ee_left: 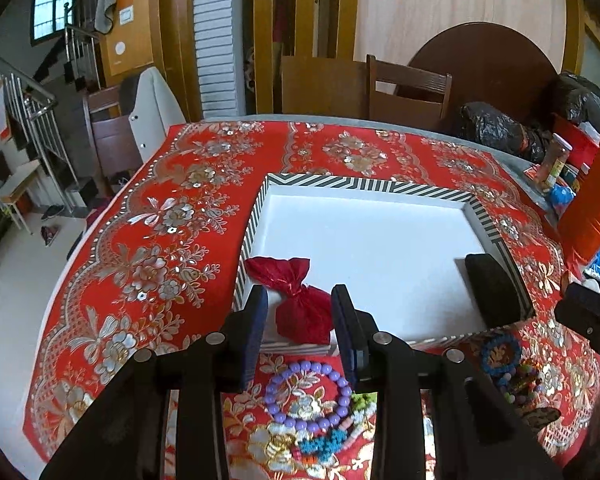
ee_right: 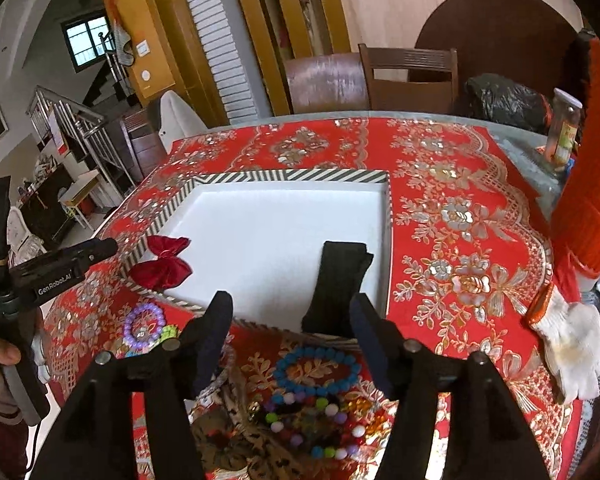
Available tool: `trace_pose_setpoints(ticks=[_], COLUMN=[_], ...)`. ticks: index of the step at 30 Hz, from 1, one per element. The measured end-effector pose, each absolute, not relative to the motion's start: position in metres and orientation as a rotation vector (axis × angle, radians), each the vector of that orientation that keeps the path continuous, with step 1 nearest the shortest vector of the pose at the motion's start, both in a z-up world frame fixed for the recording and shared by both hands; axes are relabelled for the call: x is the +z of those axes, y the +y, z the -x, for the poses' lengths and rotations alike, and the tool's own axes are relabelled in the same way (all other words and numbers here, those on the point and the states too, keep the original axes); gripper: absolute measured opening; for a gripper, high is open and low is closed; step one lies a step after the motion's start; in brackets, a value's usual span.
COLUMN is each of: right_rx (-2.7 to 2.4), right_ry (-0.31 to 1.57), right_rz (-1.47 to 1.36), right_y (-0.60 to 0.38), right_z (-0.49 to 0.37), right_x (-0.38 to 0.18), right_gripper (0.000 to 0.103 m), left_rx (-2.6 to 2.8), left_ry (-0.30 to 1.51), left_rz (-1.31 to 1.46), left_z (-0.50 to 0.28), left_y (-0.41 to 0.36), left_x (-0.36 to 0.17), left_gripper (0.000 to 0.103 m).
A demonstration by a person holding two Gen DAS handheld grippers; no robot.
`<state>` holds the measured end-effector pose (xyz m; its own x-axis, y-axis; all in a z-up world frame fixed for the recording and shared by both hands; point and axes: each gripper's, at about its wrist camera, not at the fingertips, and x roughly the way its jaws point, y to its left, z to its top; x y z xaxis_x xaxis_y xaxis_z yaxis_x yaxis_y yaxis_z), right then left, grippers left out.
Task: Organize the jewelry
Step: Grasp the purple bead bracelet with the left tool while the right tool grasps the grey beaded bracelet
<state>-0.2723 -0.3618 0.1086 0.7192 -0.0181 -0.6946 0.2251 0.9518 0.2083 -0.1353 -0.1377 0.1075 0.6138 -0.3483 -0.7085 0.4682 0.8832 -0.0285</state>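
1. Left gripper point(ee_left: 300, 312): jaws spread, nothing between the pads; it hangs above the near left corner of the striped tray point(ee_left: 380, 186).
2. Right gripper point(ee_right: 290, 320): jaws spread wide, holding nothing.
3. Red pouch point(ee_left: 300, 304): lies in the tray's near left corner.
4. Black pouch point(ee_right: 336, 284): lies in the tray's near right corner.
5. Purple bead bracelet point(ee_left: 308, 396) and blue bead bracelet point(ee_right: 318, 370): lie on the red tablecloth point(ee_left: 160, 208), just outside the tray's near rim.
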Motion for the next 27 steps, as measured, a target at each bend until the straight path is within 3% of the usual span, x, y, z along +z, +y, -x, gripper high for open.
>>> trace_pose_setpoints(ticks=[27], right_rx=[-0.137], right_ry=[0.739], right_rz=[-0.252], right_y=[-0.341], right_z=[0.301], right_x=[0.117], right_gripper=[0.065], left_rx=[-0.449], left_ry=[0.761], left_rz=[-0.178], left_z=[0.179], left_y=[-0.131], left_x=[0.110], left_gripper=[0.025])
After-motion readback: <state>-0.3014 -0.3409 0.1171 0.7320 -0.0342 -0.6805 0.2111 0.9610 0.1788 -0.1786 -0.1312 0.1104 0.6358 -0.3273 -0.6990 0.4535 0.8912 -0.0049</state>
